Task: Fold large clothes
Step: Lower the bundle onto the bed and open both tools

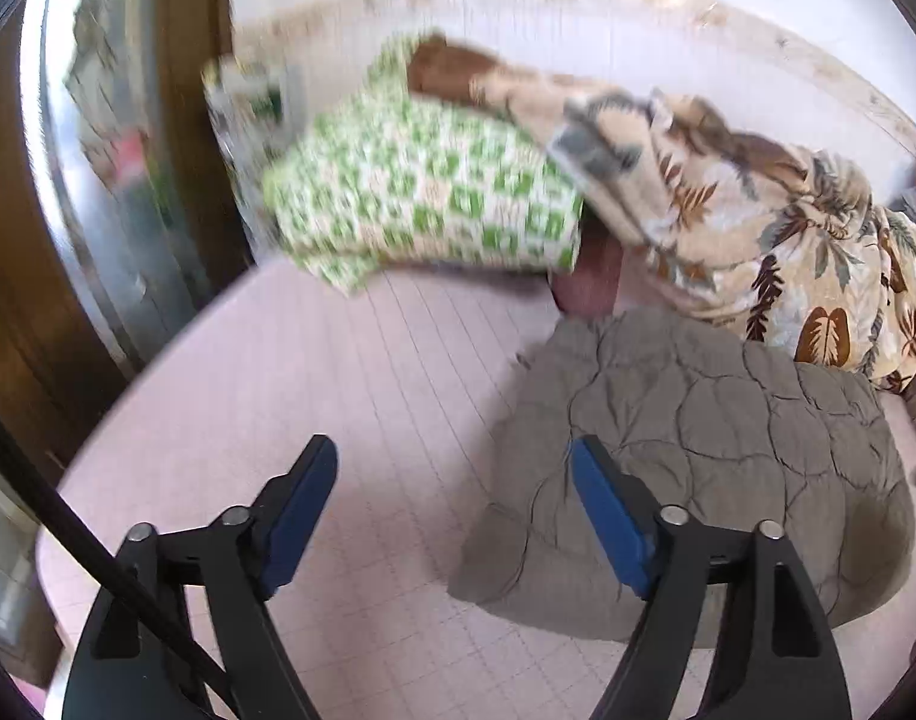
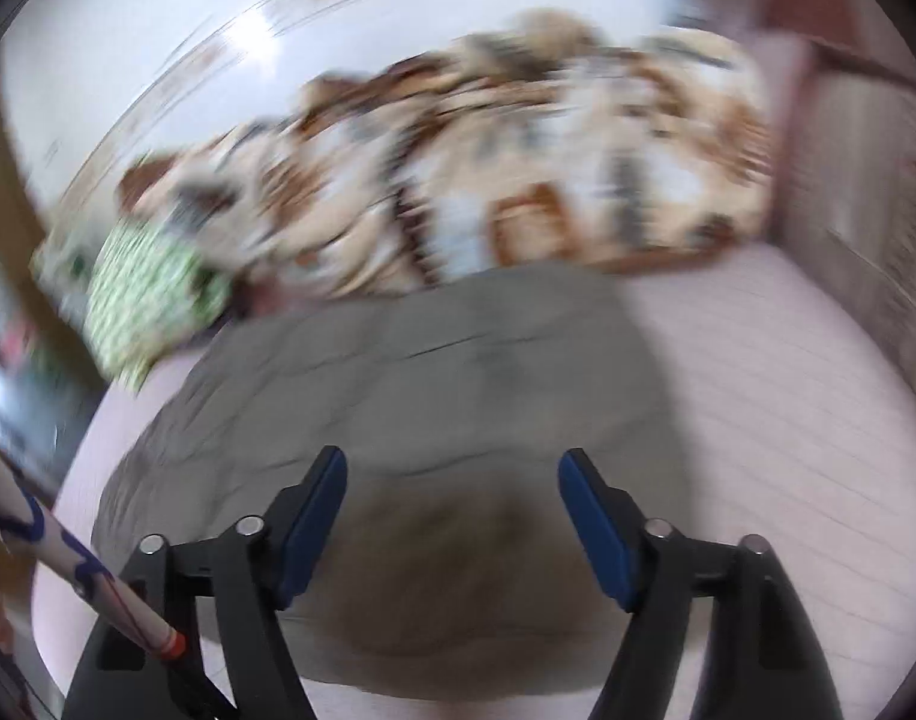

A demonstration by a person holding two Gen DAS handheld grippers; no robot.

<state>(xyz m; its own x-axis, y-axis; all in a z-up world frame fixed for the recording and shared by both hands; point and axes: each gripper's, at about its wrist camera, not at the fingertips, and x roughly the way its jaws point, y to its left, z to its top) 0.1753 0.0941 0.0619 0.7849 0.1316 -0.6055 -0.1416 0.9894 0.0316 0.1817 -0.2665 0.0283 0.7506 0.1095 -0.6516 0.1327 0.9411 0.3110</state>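
The bed [image 1: 314, 372], under a pale pink gridded sheet, carries everything here; along its far side against the wall lies a heaped leaf-print blanket [image 1: 787, 228] in cream and brown, crumpled and unfolded, and beside it a green-and-white patterned pillow [image 1: 422, 192], with something pink just showing beneath where the two meet; nearer the cameras sits the grey quilted garment [image 1: 727, 444], the task's thing, lying as a compact, rounded-square bundle flat on the sheet, well towards the near edge; judging by that tidy outline, the folding of this piece looks close to done or done, and the step in hand seems to be the pause between folds; the left gripper [image 1: 455, 474] hangs above the bundle's left edge with its blue-padded fingers [image 1: 302, 510] spread apart and nothing between them; the right gripper [image 2: 452, 480] hovers over the bundle's near middle, likewise spread wide and empty, though that view is smeared by motion; the next move, if another fold is wanted, calls for both grippers to drop onto one edge and pinch all the thick layers together; no container shows in either view.
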